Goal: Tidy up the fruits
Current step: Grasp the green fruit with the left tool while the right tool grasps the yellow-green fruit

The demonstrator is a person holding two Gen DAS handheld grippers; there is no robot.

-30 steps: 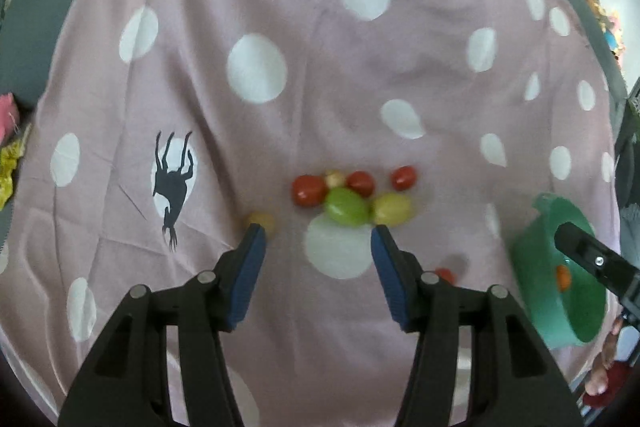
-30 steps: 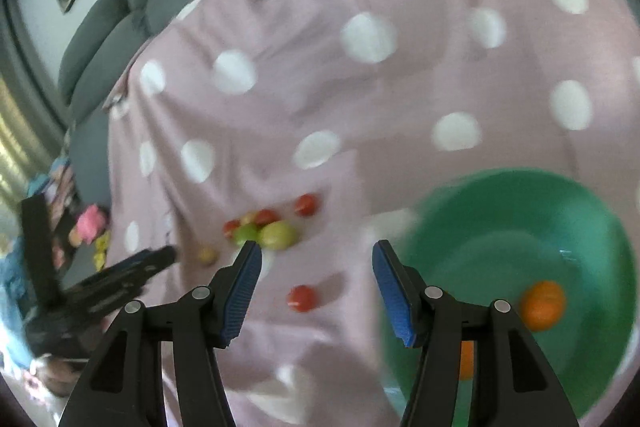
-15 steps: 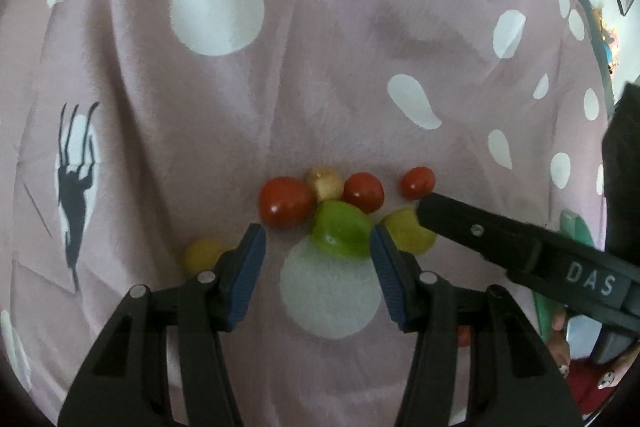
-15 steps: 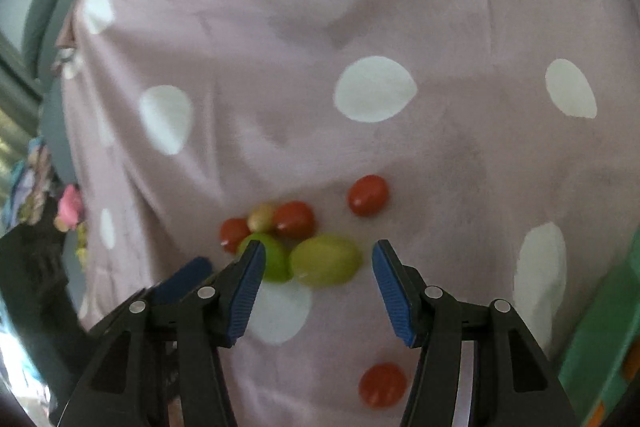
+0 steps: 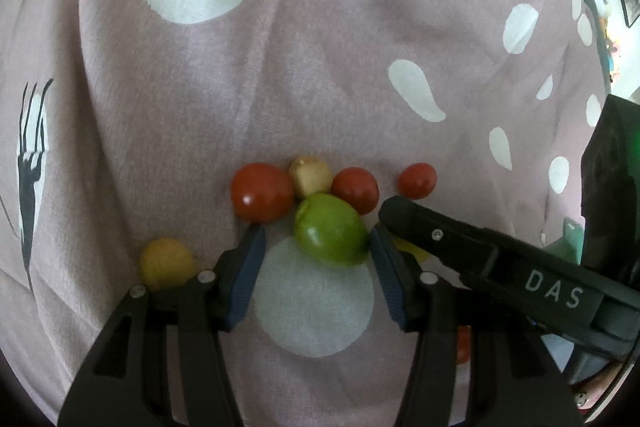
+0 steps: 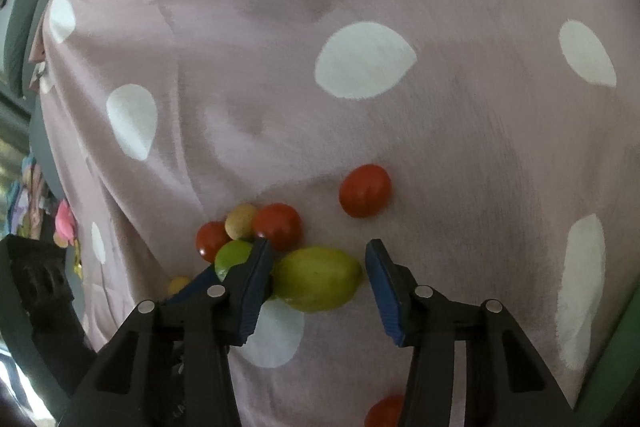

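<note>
A cluster of small fruits lies on the pink polka-dot cloth (image 5: 320,75). In the left wrist view my left gripper (image 5: 316,243) is open, its jaws on either side of a green fruit (image 5: 330,229). Behind it lie a red tomato (image 5: 262,191), a beige fruit (image 5: 310,175) and two more red ones (image 5: 355,189) (image 5: 417,180). A yellow fruit (image 5: 166,263) lies at the left. In the right wrist view my right gripper (image 6: 316,267) is open around a yellow-green fruit (image 6: 318,277). The right gripper's finger crosses the left view and hides that fruit there.
A green bowl's rim (image 6: 612,359) shows at the right edge of the right wrist view. A lone red tomato (image 6: 364,190) lies beyond the right gripper, another (image 6: 386,411) near the bottom edge. A grey sofa (image 6: 24,27) borders the cloth on the left.
Both grippers moved down and forward to the fruit cluster. The left jaws now flank the green fruit, the right jaws flank the yellow-green fruit. The bowl has slid almost out of view.
</note>
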